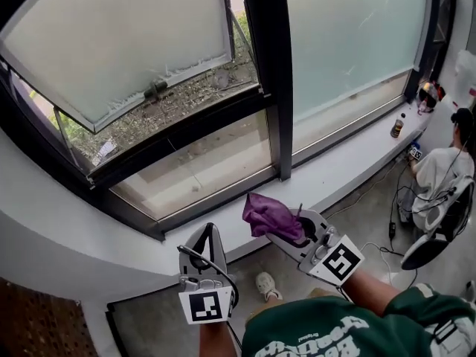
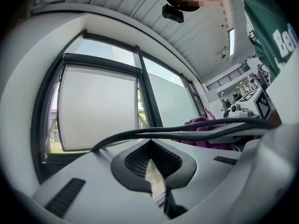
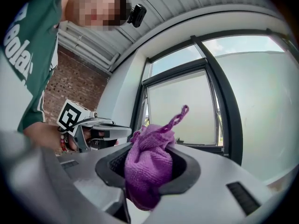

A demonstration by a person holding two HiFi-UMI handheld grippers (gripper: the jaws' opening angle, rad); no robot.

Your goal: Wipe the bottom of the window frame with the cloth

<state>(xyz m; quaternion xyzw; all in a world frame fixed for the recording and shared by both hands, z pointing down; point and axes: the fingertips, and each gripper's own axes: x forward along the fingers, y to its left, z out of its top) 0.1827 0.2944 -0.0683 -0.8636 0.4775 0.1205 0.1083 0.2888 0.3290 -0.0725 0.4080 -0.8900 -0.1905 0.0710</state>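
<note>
A bunched purple cloth (image 1: 266, 216) is pinched in my right gripper (image 1: 288, 233), which hovers over the white sill (image 1: 134, 251) just below the dark bottom rail of the window frame (image 1: 216, 204). In the right gripper view, the cloth (image 3: 154, 148) bulges out of the shut jaws of the right gripper (image 3: 147, 169), a loop sticking up. My left gripper (image 1: 210, 235) is beside it on the left, jaws together and holding nothing. The left gripper (image 2: 154, 171) looks up at the window, and its view catches the cloth (image 2: 205, 125) at the right.
A tilted-open frosted sash (image 1: 119, 43) hangs over the left pane. A thick dark mullion (image 1: 271, 73) splits the window. A bottle (image 1: 398, 126) stands far right on the sill. A seated person (image 1: 439, 169) and cables (image 1: 388, 229) are on the floor at right; a shoe (image 1: 265, 285) is below.
</note>
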